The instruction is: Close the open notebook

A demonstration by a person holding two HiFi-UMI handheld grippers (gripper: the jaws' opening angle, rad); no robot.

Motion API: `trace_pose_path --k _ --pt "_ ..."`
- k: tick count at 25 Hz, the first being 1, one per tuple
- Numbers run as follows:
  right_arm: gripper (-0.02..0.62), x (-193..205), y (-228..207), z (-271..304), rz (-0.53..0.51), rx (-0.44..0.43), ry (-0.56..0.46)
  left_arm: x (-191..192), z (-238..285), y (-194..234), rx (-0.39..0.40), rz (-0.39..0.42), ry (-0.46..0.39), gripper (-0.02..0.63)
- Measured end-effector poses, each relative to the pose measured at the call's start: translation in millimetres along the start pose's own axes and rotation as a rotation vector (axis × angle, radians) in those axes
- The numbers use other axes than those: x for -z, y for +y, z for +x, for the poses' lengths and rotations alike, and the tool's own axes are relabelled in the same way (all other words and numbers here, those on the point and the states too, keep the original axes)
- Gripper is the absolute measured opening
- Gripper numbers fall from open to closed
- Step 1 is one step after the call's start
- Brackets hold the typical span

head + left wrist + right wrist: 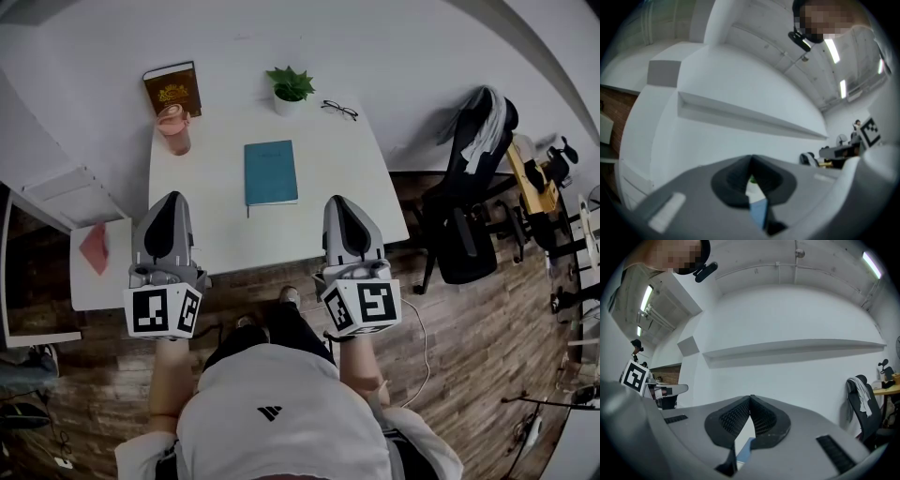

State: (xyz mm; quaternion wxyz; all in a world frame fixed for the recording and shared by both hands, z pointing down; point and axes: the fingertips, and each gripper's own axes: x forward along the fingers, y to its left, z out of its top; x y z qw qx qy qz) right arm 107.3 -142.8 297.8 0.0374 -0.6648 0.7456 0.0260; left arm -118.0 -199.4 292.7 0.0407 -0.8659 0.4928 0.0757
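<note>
A white table (216,220) stands against a pale wall, on a floor of wood planks (469,366). The teal notebook (270,172) lies flat at the middle of the table with its cover up, closed, its long sides running from the near edge to the far edge. At the far left corner sit a brown book (172,89) and, just on the near side of it, a pink cup (174,131). A small potted plant (289,89) is at the far edge, with a pair of glasses (339,110) towards the far right corner.

The near half of the table is bare apart from the notebook. Off its right edge stands a black office chair (473,197); off its left edge is a low white side table (98,286) bearing something red (95,248), perhaps folded paper.

The left gripper (169,202) (751,159) and the right gripper (339,202) (750,398) hover over the near edge, either side of the notebook and clear of it. Each has its jaws pressed together with nothing held.
</note>
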Motion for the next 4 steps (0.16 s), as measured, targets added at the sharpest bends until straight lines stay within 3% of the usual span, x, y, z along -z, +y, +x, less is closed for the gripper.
trace_pose_path --k 4 --pt "-0.002 2.6 3.2 3.1 0.002 -0.001 0.003 3.4 -0.4 3.8 0.0 -0.002 0.009 0.009"
